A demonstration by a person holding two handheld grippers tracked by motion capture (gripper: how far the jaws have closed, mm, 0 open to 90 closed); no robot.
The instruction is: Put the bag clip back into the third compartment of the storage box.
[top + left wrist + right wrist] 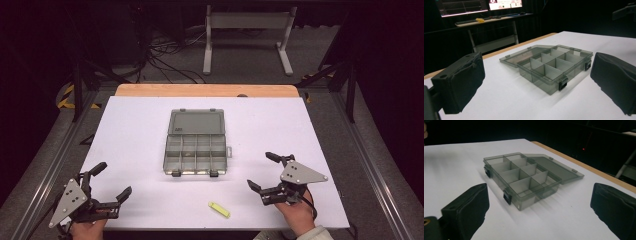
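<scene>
Down at the near edge, both hands hold their tools low over the white table (140,125): the left gripper (111,181) sits at the near left corner with its jaws spread wide and nothing between them, and the right gripper (266,171) sits at the near right, jaws just as wide and just as empty. Between them, close to the near edge and a little right of centre, a small yellow piece (219,209) lies flat on the table, apart from both tools. Further in, at mid-table, rests the smoky grey compartment box (195,154), lid (196,122) thrown open and lying flat on the far side, two black latches on its near wall. Both gripper views look between their own black jaws straight at that box, its dividers forming two rows of cells. Beyond the table's wooden far edge (207,90), cables and a white stand (248,37) sit on the floor.
</scene>
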